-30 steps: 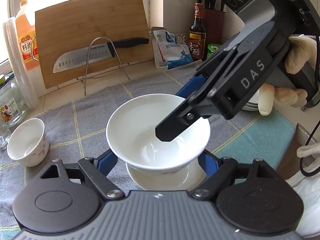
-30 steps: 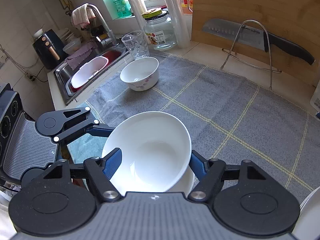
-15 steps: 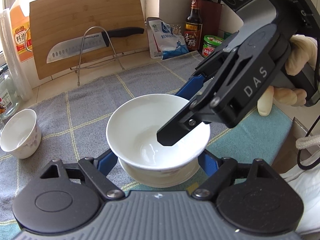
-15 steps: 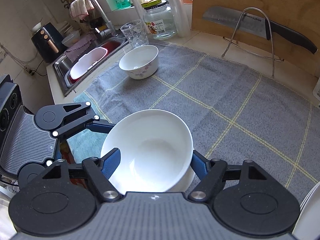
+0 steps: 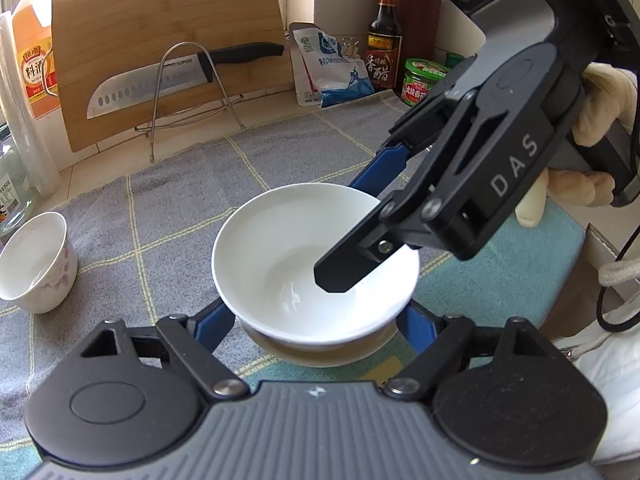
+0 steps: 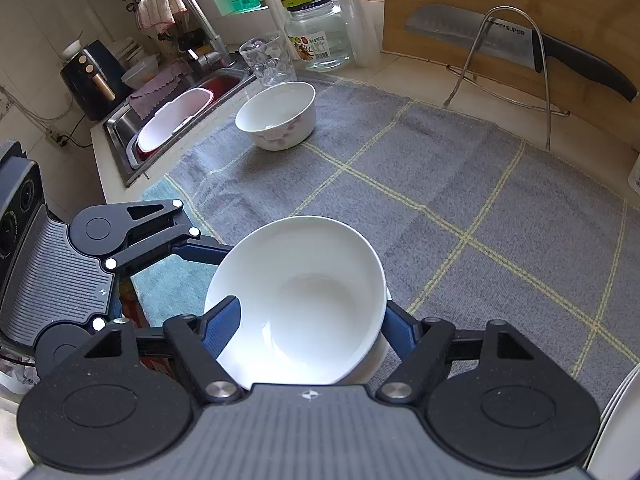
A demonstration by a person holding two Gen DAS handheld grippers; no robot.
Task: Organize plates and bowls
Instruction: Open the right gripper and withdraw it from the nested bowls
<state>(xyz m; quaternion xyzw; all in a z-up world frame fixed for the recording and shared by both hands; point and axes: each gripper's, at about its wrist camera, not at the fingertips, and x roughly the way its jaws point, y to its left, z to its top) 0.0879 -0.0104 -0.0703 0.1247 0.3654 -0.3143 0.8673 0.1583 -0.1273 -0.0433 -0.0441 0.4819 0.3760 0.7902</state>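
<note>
A plain white bowl (image 5: 296, 256) sits nested in a second white bowl (image 5: 320, 350) on the grey cloth. My left gripper (image 5: 316, 320) is open, its blue fingers on either side of the lower bowl. My right gripper (image 6: 308, 320) grips the upper bowl (image 6: 304, 300) by its rim, one finger (image 5: 344, 268) inside it and one outside. A small flowered bowl (image 6: 276, 116) stands apart to the far left, also in the left wrist view (image 5: 34, 260).
A cutting board (image 5: 168, 40) and knife on a wire rack (image 5: 192, 92) stand at the back. Bottles, a jar (image 5: 422, 80) and a pouch are back right. A glass (image 6: 272, 60), glass jar (image 6: 316, 32) and sink (image 6: 176, 120) lie left. White plates (image 6: 616, 412) edge the right.
Both grippers and the stacked bowls have stayed together; the views have shifted slightly, with the upper bowl seated lower in the bowl beneath it.
</note>
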